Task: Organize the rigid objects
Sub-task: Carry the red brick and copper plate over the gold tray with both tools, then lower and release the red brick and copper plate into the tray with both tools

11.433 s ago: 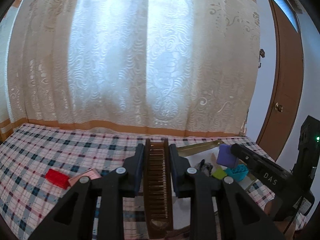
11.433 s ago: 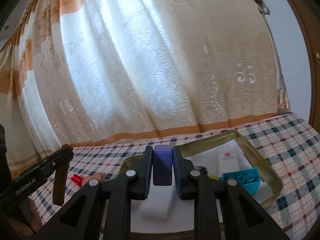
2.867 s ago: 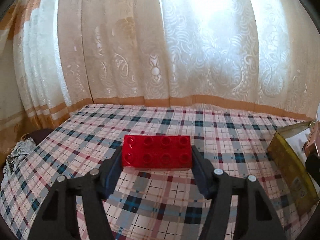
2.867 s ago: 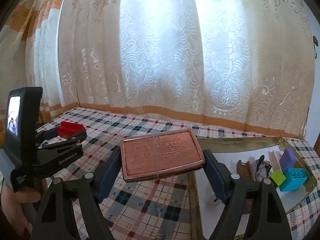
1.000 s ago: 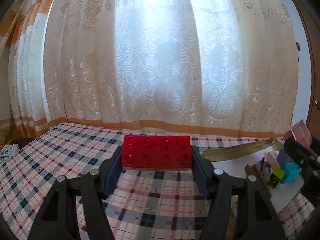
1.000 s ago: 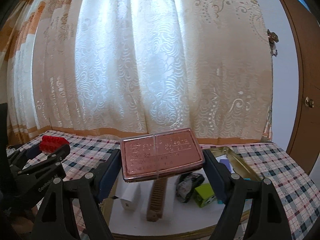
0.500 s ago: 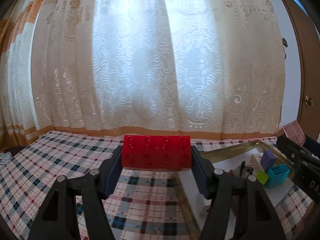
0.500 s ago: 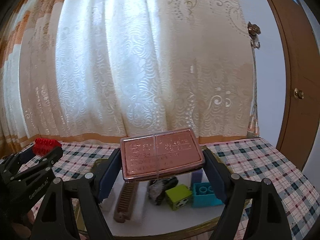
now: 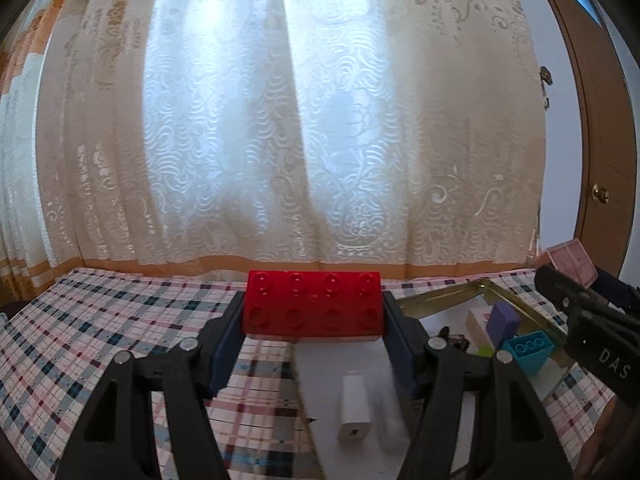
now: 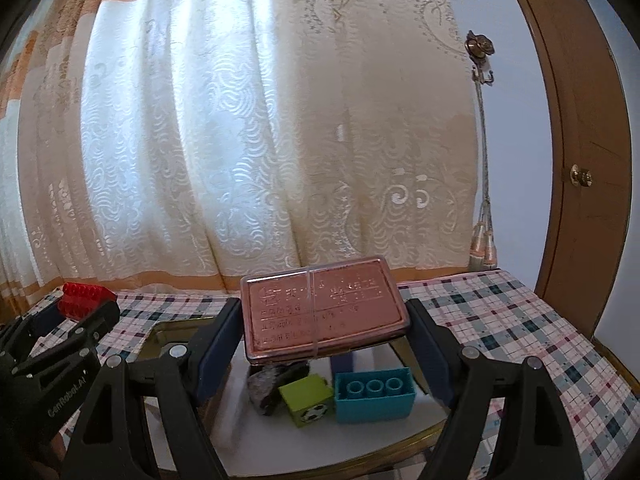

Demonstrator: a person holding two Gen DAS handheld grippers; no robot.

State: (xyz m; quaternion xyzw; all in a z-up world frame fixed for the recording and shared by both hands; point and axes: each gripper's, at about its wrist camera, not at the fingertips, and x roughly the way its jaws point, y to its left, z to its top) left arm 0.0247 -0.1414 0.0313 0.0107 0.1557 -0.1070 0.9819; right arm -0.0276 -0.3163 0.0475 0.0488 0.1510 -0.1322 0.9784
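Observation:
My left gripper (image 9: 314, 322) is shut on a red studded brick (image 9: 313, 304), held above the checked tablecloth at the left edge of the gold-rimmed tray (image 9: 444, 295). In the right wrist view that same red brick (image 10: 82, 294) shows at the far left. My right gripper (image 10: 325, 322) is shut on a flat copper-pink tin (image 10: 322, 308) with a rubber band round it. It hangs over the tray (image 10: 424, 438), above a green cube (image 10: 307, 399), a teal brick (image 10: 374, 395) and a dark lump (image 10: 276, 386).
The tray's white floor also holds a white plug-like block (image 9: 355, 416), a purple block (image 9: 505, 324), a teal brick (image 9: 527, 352) and a cream box (image 9: 479, 320). The checked tablecloth (image 9: 100, 344) covers the table. A lace curtain hangs behind; a wooden door (image 10: 580, 160) stands at right.
Both grippers have swung rightward with their loads. The tray has slid left and closer in both views, so the red brick now hangs at its edge and the tin over its contents.

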